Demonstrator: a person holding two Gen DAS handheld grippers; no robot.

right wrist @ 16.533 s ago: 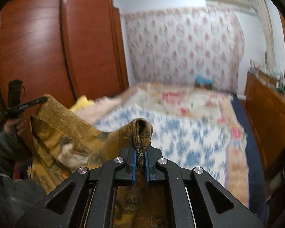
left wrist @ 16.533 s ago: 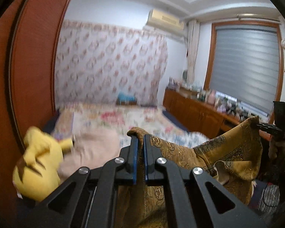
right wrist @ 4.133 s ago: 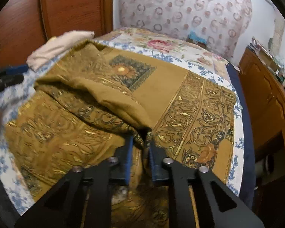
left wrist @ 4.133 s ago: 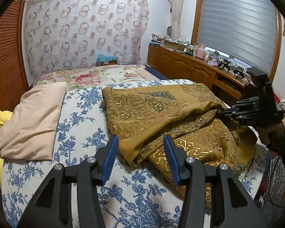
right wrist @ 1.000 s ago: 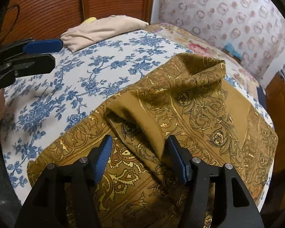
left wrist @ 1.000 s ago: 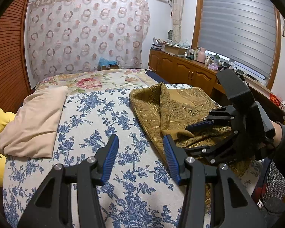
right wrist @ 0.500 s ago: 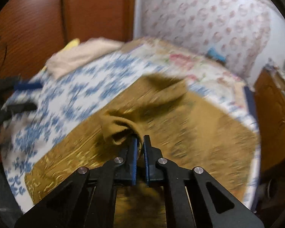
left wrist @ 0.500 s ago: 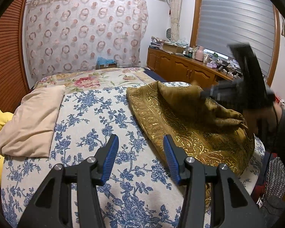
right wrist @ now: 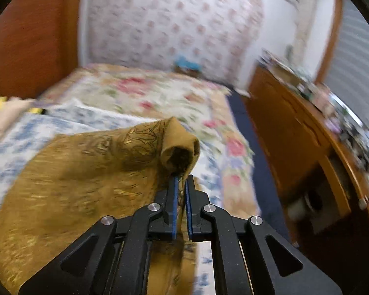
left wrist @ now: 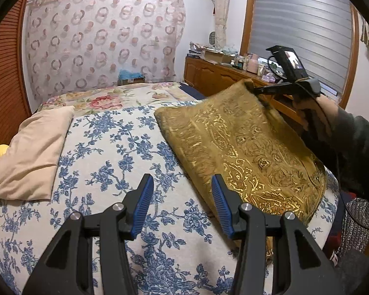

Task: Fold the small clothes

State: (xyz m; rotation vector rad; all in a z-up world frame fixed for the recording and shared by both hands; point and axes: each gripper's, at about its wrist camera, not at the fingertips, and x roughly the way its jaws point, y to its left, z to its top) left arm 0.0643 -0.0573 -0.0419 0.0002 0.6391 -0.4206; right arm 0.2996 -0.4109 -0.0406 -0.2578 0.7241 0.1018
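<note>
2 fisheye views are given, 1 from each wrist, each directed forward along its own fingers. The left view is held low over the near end of the bed [left wrist: 105, 152], facing the patterned curtain [left wrist: 103, 39], and the left gripper [left wrist: 179, 196] is seen at its lower edge. The right view is set nearer the cabinet [right wrist: 295, 127], close behind the right gripper [right wrist: 180, 186], and is blurred. The gold cloth [left wrist: 246, 152], bed, curtain and cabinet are shared by both views.

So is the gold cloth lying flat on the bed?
No. The right gripper lifts one corner of the gold cloth; the rest lies on the bed.
</note>
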